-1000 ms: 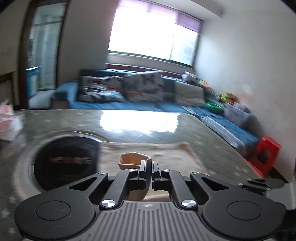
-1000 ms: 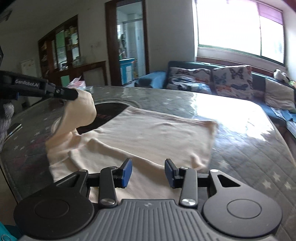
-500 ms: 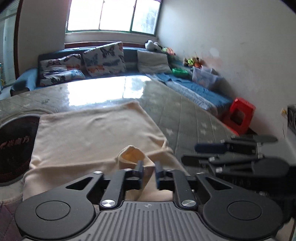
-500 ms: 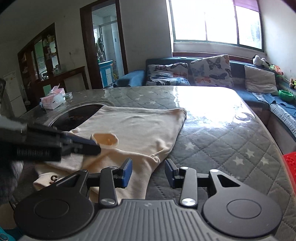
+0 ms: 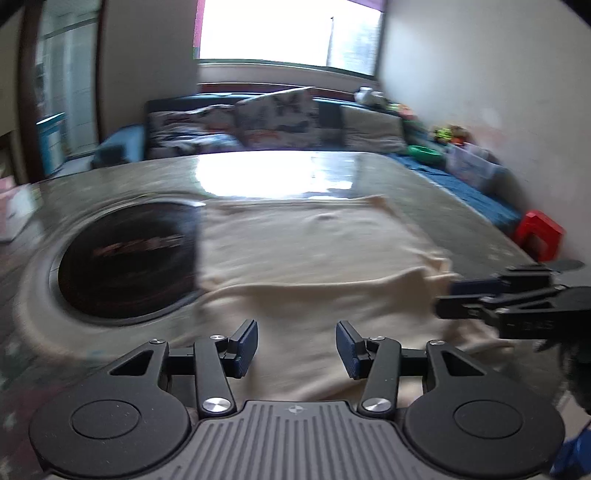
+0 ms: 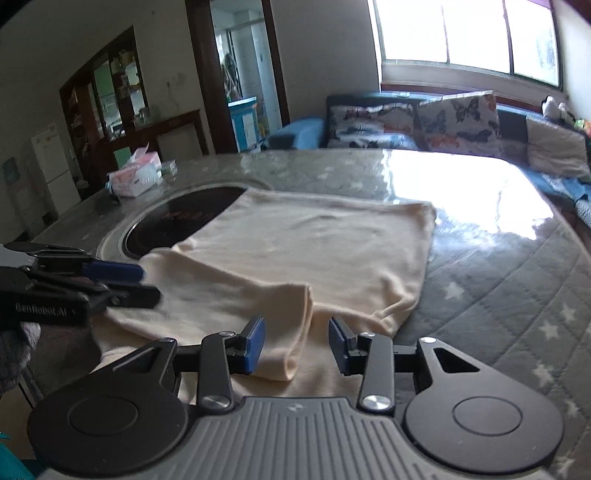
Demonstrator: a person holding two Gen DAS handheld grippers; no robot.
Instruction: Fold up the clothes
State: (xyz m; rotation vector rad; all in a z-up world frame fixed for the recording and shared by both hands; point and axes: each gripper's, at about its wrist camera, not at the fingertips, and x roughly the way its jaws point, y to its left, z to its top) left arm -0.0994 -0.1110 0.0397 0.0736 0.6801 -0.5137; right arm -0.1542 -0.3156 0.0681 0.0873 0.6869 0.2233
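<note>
A cream garment (image 6: 317,254) lies spread flat on the table (image 6: 498,280), its body reaching toward the far edge and one sleeve (image 6: 280,325) folded over at the near edge, doubled into a soft ridge. The garment's left side overlaps the rim of a round black inset plate (image 6: 177,221) sunk in the tabletop, ringed by a pale metal band. The table wears a grey quilted cover with white stars, glossy where window light glares off it near the far right corner.

The right gripper (image 6: 295,345) hangs low over the near edge, jaws parted, the folded sleeve lying between and beneath its blue pads (image 6: 255,343), nothing pinched. The left gripper (image 5: 295,347) is also released, jaws wide apart above the cloth; its view is motion-blurred. In the right wrist view the left gripper sits at the garment's near left corner; whether it touches the fabric is unclear.

A pink tissue pack (image 6: 135,177) rests by the table's far left edge. Beyond stand a blue sofa (image 6: 406,122) with butterfly cushions, a bright window (image 6: 465,33), a dark wooden doorway (image 6: 236,74) and a red stool (image 5: 539,232)
</note>
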